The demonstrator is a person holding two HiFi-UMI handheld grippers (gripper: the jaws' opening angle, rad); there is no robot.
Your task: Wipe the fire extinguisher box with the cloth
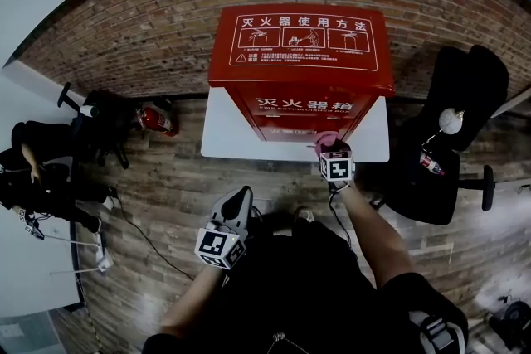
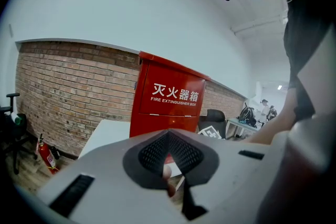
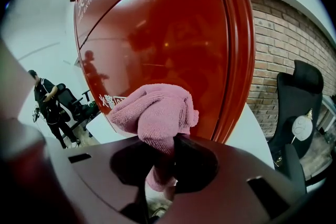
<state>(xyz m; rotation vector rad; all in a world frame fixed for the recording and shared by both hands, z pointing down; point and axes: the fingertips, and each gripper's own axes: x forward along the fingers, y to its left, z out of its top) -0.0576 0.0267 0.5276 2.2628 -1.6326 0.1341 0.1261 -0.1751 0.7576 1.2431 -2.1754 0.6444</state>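
The red fire extinguisher box (image 1: 300,70) stands on a white base (image 1: 222,137) against the brick wall. My right gripper (image 1: 332,152) is shut on a bunched pink cloth (image 1: 326,140), held at the lower front of the box. In the right gripper view the cloth (image 3: 155,113) bulges out of the right gripper (image 3: 168,144) close to the glossy red door (image 3: 168,34); whether it touches the door I cannot tell. My left gripper (image 1: 236,207) hangs low, away from the box. In the left gripper view the left gripper (image 2: 169,136) is shut on nothing and faces the box (image 2: 168,99).
A small red extinguisher (image 1: 156,118) lies on the wooden floor left of the box. A black office chair (image 1: 452,128) stands to the right. At the left, a person (image 1: 41,170) sits by a white table (image 1: 33,269). A cable (image 1: 141,232) runs across the floor.
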